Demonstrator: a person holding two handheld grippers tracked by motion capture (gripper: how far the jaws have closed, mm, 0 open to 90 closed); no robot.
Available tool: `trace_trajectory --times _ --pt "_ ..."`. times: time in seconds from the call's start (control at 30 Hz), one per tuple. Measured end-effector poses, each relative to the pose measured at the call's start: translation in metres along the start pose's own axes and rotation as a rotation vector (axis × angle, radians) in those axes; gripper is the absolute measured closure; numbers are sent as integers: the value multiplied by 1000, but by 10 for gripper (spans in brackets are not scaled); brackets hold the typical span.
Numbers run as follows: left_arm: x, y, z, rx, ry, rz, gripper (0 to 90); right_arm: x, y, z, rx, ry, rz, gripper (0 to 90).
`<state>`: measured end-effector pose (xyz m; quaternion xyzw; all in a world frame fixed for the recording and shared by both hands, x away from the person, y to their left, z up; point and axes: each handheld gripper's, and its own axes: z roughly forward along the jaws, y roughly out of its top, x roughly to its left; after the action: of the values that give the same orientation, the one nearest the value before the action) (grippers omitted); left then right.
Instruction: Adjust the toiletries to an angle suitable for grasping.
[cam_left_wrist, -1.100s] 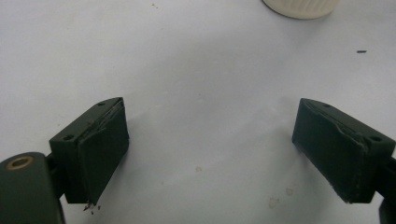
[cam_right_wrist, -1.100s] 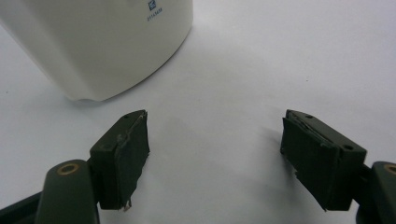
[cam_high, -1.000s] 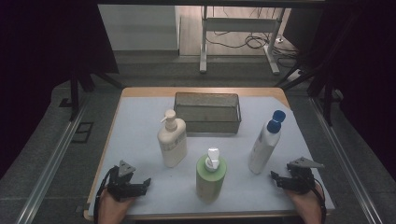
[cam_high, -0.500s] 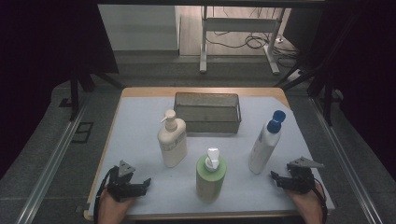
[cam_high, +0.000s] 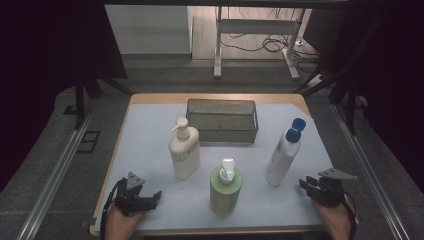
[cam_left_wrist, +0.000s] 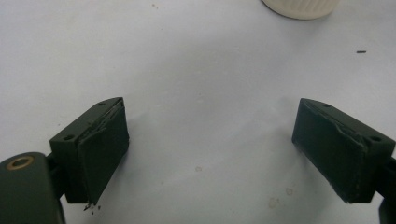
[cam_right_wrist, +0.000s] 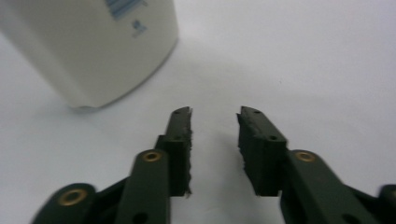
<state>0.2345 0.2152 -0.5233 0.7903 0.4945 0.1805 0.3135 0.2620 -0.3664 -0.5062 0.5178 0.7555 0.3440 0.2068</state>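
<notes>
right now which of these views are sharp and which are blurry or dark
High view: table evenly lit, dark surroundings. Left gripper view: pads sharp, faint shadow. Right gripper view: white bottle close and soft; right gripper jaws, which have just been closing on nothing, fairly sharp.

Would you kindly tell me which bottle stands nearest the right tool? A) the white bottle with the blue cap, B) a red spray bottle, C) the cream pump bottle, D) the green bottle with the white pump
A: the white bottle with the blue cap stands just left of the right tool, nearer than the others.
</notes>
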Motion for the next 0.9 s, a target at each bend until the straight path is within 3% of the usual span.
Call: trace_trajectory --times 0.1,0.23,0.5,0.53,0.7,0.9 --pt "0 0 0 0 0 1 105 3 0 -3 -7 35 -23 749" --pt "0 0 0 0 0 0 106 9 -2 -3 -1 64 -76 779" --pt "0 0 0 0 0 1 106 21 2 -8 -9 132 -76 888" --pt "0 0 0 0 0 1 106 23 3 -10 -21 162 -61 892" --pt "0 0 0 -1 0 1 106 31 6 -11 -36 203 -45 895" --pt "0 0 0 -1 0 1 106 46 10 -13 -53 249 -76 895"
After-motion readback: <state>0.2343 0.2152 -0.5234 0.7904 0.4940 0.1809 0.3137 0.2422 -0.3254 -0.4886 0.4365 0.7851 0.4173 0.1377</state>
